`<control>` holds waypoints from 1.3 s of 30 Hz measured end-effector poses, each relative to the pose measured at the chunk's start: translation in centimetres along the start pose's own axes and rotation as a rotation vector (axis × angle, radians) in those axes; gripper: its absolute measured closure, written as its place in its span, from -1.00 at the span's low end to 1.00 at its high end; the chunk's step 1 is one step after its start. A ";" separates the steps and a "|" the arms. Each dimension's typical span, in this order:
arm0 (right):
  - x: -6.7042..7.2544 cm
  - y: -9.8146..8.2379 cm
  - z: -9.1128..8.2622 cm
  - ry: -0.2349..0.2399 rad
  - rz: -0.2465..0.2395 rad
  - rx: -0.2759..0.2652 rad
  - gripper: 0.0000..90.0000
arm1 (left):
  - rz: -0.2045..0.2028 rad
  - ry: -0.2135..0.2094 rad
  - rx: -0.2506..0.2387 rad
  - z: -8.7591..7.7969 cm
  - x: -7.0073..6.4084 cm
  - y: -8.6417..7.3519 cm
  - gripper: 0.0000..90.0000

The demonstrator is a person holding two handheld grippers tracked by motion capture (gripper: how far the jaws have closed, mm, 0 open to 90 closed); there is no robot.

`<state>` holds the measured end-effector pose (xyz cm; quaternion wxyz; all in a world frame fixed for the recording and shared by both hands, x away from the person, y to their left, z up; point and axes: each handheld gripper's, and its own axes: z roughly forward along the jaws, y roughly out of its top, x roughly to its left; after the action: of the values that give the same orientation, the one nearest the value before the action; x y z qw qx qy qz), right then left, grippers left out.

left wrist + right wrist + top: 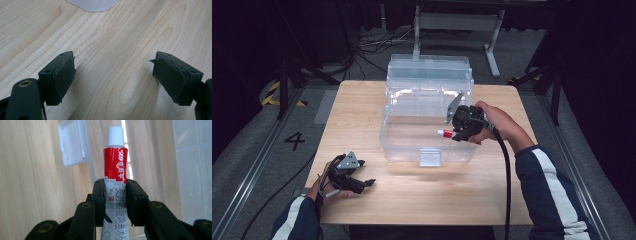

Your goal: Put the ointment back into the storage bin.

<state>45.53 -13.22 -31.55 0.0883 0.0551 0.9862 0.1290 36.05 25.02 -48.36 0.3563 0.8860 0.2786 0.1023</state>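
Note:
A red and white ointment tube [115, 170] with a white cap sticks out of my right gripper [115, 202], whose pads press on both its sides. In the high view that right gripper [457, 134] holds the tube [445, 133] cap-left over the open clear plastic box [402, 142]. My left gripper [368, 183] rests low on the wooden table [362, 110] at the front left, open with nothing between its fingers [63, 75]. In the left gripper view bare wood lies between the two black pads.
The box's clear lid [429, 75] stands raised at the back. Its white latch [430, 157] hangs on the front wall, also seen as a white latch [72, 143] in the right gripper view. A clear corner of the box [92, 4] lies ahead of the left gripper.

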 end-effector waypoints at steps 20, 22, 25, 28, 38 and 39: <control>-1.8 2.2 4.4 0.034 -0.005 0.086 0.58 | 0.000 0.001 0.000 0.0 0.0 0.0 -0.59; -2.0 2.1 4.9 0.039 -0.001 0.095 0.58 | 0.000 0.000 0.000 0.0 0.0 0.0 -0.59; -2.2 1.9 5.5 0.052 0.009 0.109 0.58 | -0.001 0.000 0.000 0.0 0.0 0.0 -0.59; -2.5 1.7 6.1 0.059 0.014 0.119 0.58 | -0.001 0.002 0.000 0.0 0.0 0.0 -0.59; -2.7 1.5 7.2 0.086 0.022 0.141 0.58 | -0.001 0.002 0.000 0.0 0.0 0.0 -0.59; -2.8 1.4 7.5 0.084 0.029 0.153 0.58 | -0.002 0.001 0.000 0.0 0.0 0.0 -0.59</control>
<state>49.78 -10.41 -37.82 0.0404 0.0703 0.9951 0.0569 36.02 25.02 -48.35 0.3561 0.8857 0.2795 0.1026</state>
